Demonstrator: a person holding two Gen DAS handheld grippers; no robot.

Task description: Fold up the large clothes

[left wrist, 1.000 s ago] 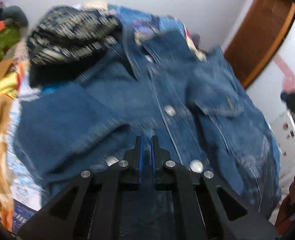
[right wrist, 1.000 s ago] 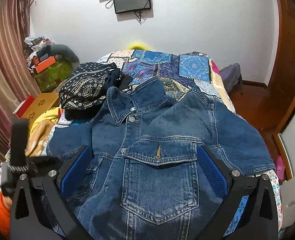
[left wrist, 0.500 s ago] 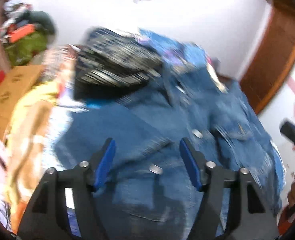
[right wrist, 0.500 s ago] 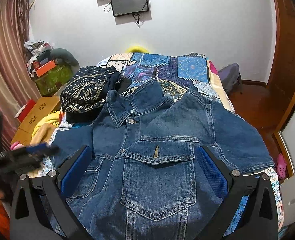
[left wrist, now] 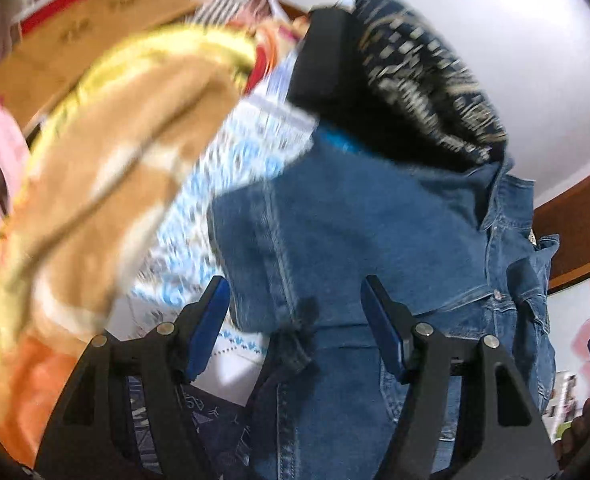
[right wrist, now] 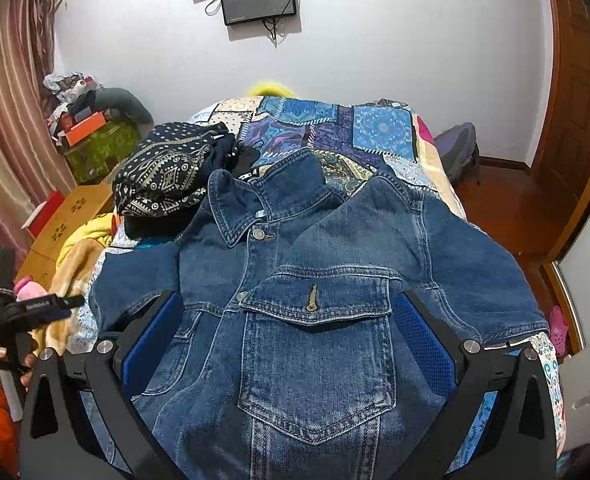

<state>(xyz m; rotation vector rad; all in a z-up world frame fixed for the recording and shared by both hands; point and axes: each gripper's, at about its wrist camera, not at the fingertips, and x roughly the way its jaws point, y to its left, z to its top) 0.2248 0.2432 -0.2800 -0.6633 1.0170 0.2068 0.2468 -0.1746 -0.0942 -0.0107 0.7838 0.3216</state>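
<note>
A blue denim jacket [right wrist: 335, 248] lies face up on the bed, collar toward the far wall, its left sleeve folded in over the body. My left gripper [left wrist: 297, 320] is open and tilted, at the jacket's left edge; the sleeve end [left wrist: 287, 312] sits between its blue pads [left wrist: 211, 320] and neither pad presses on it. In the right wrist view the left gripper [right wrist: 35, 308] shows at the far left, held by a hand. My right gripper [right wrist: 291, 340] stands open over the chest pocket [right wrist: 319, 360], with the denim below its wide-apart pads.
A dark patterned garment [right wrist: 163, 172] is piled by the collar on the patchwork quilt [right wrist: 379, 128]. A yellow and tan blanket [left wrist: 115, 160] hangs off the bed's left side near a cardboard box [right wrist: 71, 216]. A backpack [right wrist: 459, 148] and wooden door stand right.
The left gripper went from shut to open, swung left from the jacket's front to its left sleeve edge, and rolled. The right gripper and the jacket stayed still.
</note>
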